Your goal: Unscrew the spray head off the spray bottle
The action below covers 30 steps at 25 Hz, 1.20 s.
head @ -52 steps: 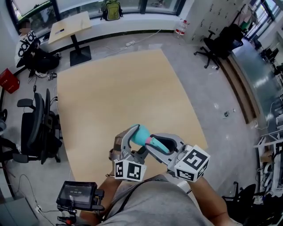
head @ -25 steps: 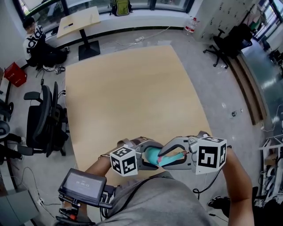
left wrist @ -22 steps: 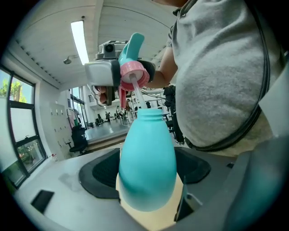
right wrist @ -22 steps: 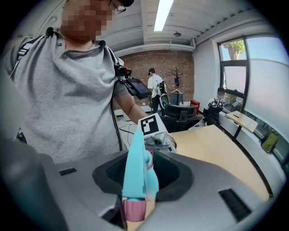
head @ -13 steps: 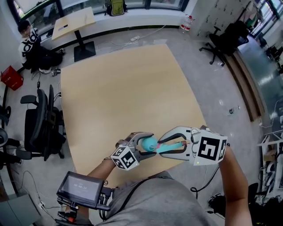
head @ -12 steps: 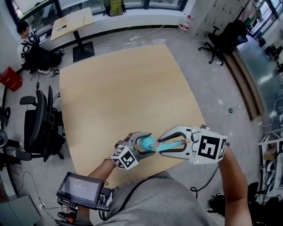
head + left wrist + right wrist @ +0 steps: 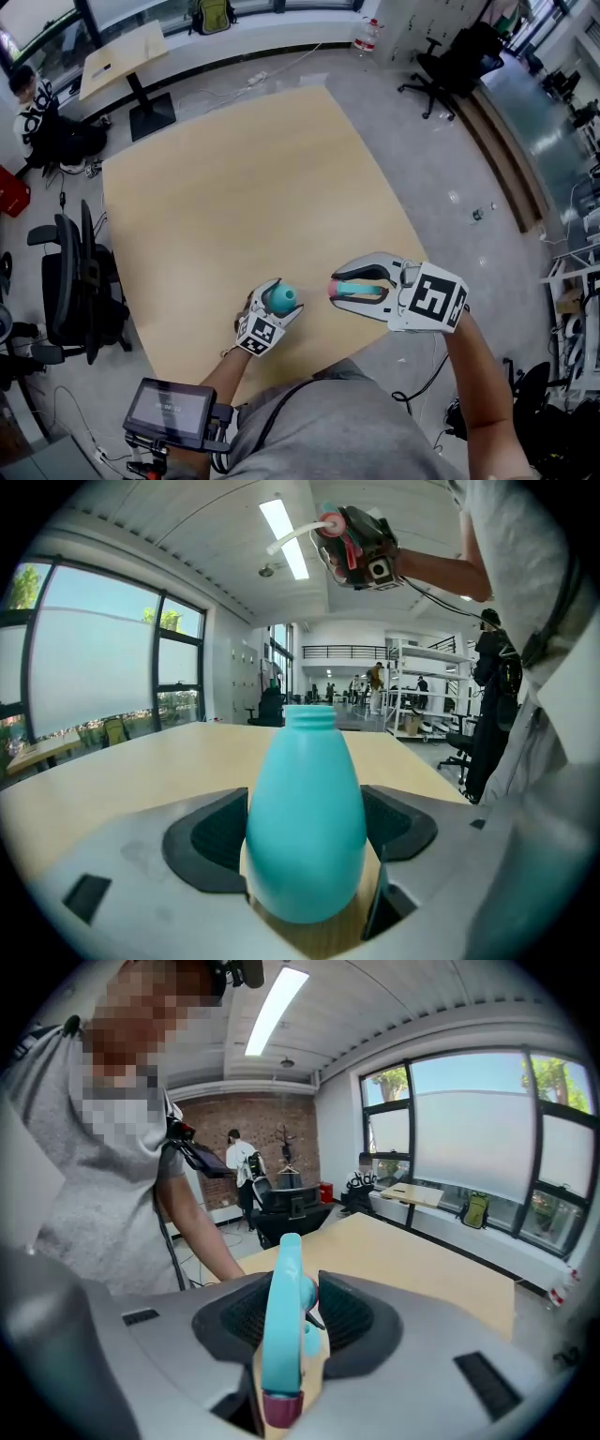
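Since the right tool (image 7: 345,289) clamps the spray head (image 7: 281,1316) well apart from the bare-necked bottle (image 7: 305,808) gripped in the left tool (image 7: 274,305), unscrewing looks done; nothing obvious remains.

Your head camera looks steeply down onto the table (image 7: 225,178), with the left gripper (image 7: 277,302) and the right gripper (image 7: 342,289) close beneath it. The left gripper view sits low, right behind the bottle (image 7: 305,827), and faces level across the tabletop. It also catches your right gripper overhead. The right gripper view looks closely along the spray head (image 7: 281,1335), with your torso at its left. All three views share the table.
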Tool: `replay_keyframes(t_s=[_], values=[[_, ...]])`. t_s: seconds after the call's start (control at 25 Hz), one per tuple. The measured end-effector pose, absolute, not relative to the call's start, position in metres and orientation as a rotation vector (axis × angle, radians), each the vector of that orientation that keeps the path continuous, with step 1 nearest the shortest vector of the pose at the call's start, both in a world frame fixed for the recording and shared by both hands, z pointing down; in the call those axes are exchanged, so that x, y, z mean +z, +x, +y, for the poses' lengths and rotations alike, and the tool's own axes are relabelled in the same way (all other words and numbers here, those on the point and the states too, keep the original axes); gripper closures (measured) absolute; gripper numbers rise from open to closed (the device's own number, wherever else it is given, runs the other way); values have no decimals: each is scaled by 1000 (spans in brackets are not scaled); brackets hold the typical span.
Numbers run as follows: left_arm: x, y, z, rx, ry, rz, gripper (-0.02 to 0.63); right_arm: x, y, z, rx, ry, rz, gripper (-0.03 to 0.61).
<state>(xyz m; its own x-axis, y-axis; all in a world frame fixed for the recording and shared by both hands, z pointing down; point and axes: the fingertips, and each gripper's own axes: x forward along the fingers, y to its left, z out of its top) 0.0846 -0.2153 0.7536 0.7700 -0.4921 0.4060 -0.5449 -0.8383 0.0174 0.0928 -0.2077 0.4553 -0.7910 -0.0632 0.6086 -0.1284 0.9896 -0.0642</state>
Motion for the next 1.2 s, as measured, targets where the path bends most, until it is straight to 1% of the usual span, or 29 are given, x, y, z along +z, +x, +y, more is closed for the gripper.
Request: replay_keyframes(t_s=[0.2, 0.4, 0.6, 0.76, 0.88, 1.0, 1.2], values=[[758, 79, -210, 550, 2787, -870, 245, 492, 110, -229, 194, 421, -2446, 442], [763, 75, -203, 569, 2774, -845, 245, 583, 130, -239, 159, 617, -2281, 440], [753, 65, -187, 578, 2785, -840, 245, 685, 139, -223, -16, 620, -2065, 440], [743, 46, -174, 617, 2756, -873, 245, 743, 135, -195, -129, 531, -1960, 451], [738, 29, -165, 648, 2717, -912, 245, 774, 124, -175, -128, 464, -1958, 453], [738, 8, -155, 666, 2665, -959, 245, 794, 116, -168, -51, 481, -1983, 453], [717, -10, -142, 613, 2594, -1054, 247, 792, 120, -167, 84, 572, -2063, 453]])
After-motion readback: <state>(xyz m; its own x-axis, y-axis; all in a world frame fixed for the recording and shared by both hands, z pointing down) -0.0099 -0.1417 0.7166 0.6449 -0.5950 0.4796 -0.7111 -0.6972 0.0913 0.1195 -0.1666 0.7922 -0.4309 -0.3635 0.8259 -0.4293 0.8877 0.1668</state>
